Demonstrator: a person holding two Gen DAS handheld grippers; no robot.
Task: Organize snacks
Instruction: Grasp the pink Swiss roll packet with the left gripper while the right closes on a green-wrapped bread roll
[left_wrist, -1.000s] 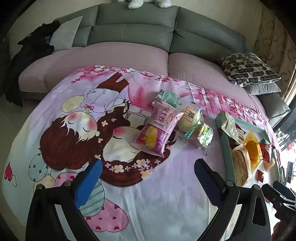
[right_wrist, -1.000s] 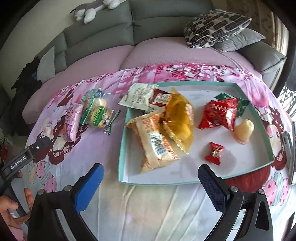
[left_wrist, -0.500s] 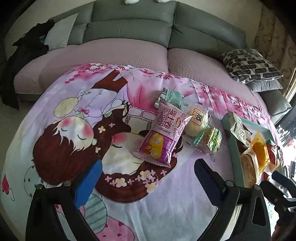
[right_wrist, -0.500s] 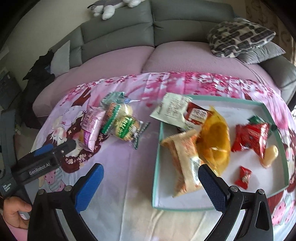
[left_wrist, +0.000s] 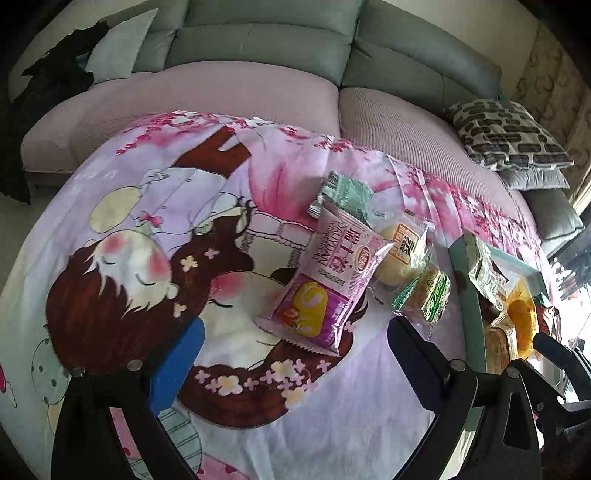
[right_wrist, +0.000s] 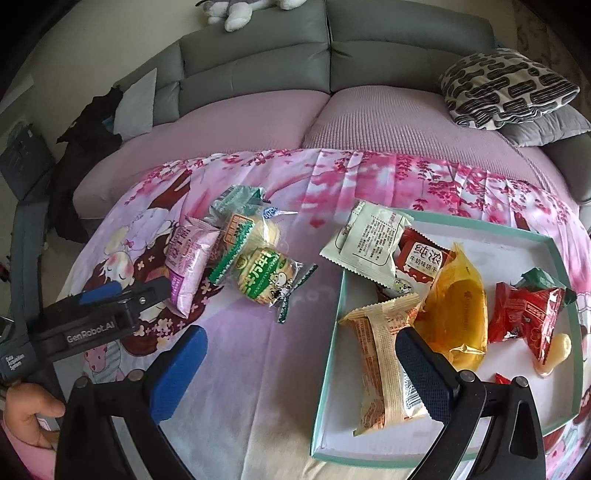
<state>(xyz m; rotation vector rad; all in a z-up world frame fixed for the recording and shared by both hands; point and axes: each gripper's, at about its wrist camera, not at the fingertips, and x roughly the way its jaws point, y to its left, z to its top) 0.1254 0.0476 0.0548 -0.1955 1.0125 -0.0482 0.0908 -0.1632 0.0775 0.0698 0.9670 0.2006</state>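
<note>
Loose snacks lie on the cartoon tablecloth (left_wrist: 110, 258): a pink packet (left_wrist: 325, 291), a green packet (left_wrist: 345, 197) behind it, a wrapped bun (left_wrist: 400, 254) and a green-and-white cake packet (left_wrist: 424, 295). My left gripper (left_wrist: 295, 332) is open, with the pink packet's near edge between its fingertips. The teal tray (right_wrist: 328, 369) holds a white packet (right_wrist: 369, 243), a red biscuit packet (right_wrist: 421, 262), an orange packet (right_wrist: 454, 314), a beige packet (right_wrist: 388, 365) and red packets (right_wrist: 524, 317). My right gripper (right_wrist: 301, 332) hangs open over the cloth and the tray's left rim, holding nothing.
In the right wrist view the left gripper (right_wrist: 144, 290) reaches in beside the pink packet (right_wrist: 188, 266), with a hand (right_wrist: 29, 413) on its handle. A grey-and-pink sofa (right_wrist: 258, 122) curves behind, bearing a patterned cushion (right_wrist: 506, 85), a plush toy (right_wrist: 240, 11) and dark clothing (right_wrist: 88, 125).
The left gripper has moved forward and closer to the pink packet. The right gripper has swung left, so the tray now sits further right in its view. Both stay open.
</note>
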